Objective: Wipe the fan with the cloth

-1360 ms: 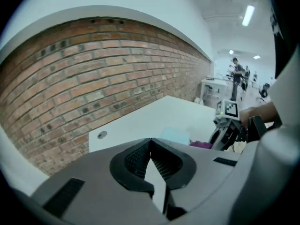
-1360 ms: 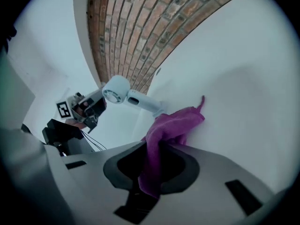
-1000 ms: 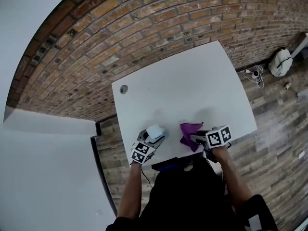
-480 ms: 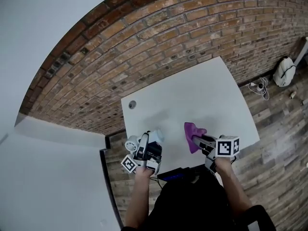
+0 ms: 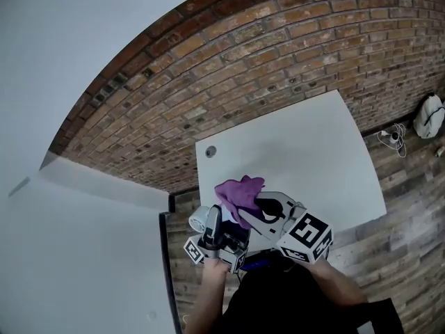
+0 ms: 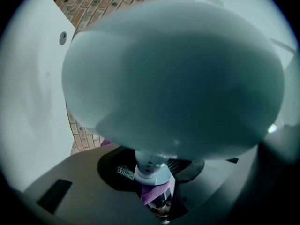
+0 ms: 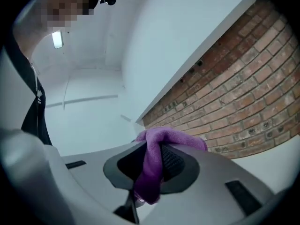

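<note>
1. Cloth (image 5: 240, 195) is being raised off the table (image 5: 299, 145) since earlier, clamped in the right gripper (image 5: 259, 211), right beside the fan (image 5: 197, 219).
2. Fan's neck is being clamped by the left gripper (image 5: 217, 234), jaws just closed in on it, off the table's corner.
3. Wiping too hard, and the fan's probably getting twisted loose, or the cloth tugged free.

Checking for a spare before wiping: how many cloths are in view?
1. The purple cloth is pinched in the right claw, held up over the table near its corner, close to the fan. No second one shows, though the person's arms could hide one.
</note>
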Available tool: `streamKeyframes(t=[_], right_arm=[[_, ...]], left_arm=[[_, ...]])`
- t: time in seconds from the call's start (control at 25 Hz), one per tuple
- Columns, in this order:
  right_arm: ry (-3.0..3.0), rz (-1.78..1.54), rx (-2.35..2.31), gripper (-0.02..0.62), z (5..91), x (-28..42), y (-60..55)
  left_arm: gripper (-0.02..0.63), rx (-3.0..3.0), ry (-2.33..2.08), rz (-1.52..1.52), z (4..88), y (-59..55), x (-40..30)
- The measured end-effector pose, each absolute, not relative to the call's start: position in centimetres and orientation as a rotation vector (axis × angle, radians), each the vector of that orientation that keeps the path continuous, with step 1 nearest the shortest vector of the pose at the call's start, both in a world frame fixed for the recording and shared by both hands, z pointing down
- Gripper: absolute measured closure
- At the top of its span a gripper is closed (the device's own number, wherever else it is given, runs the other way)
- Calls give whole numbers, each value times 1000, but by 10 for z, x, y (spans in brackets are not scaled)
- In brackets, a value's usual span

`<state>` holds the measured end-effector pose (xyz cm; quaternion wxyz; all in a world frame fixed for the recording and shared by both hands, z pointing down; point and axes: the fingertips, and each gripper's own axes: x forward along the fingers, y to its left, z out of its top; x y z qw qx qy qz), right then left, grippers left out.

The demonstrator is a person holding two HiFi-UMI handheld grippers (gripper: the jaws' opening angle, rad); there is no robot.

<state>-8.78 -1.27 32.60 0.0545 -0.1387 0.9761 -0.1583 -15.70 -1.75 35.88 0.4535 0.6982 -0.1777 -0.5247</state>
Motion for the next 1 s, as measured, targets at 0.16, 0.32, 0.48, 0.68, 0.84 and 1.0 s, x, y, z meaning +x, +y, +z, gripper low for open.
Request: streamKeyframes(t=[0.16,0.32,0.48,0.68,0.84,1.0], right_arm=[[3099,-503,-631,529,375,-76,-31],[3064,-647,-773,531,390,-56,-34],[2970,-461,-509,531,311,-79,18],[3108,-122,-495,531,297,-135,81],[3179,-187,-681,531,324,-142,81],[3216,-255,-849,531,335,-133,98]], left_arm=[[442,1733,-406,-1343,350,0,-165],[442,1737,-375,-1364,344,14,-173],[442,1696,-326,-1406,345,27,-185],[442,1632,-235,-1458,341,63,-197],[442,1642,-219,-1495,339,102,-223],[442,1604,-163,-1583,339,137,-247]])
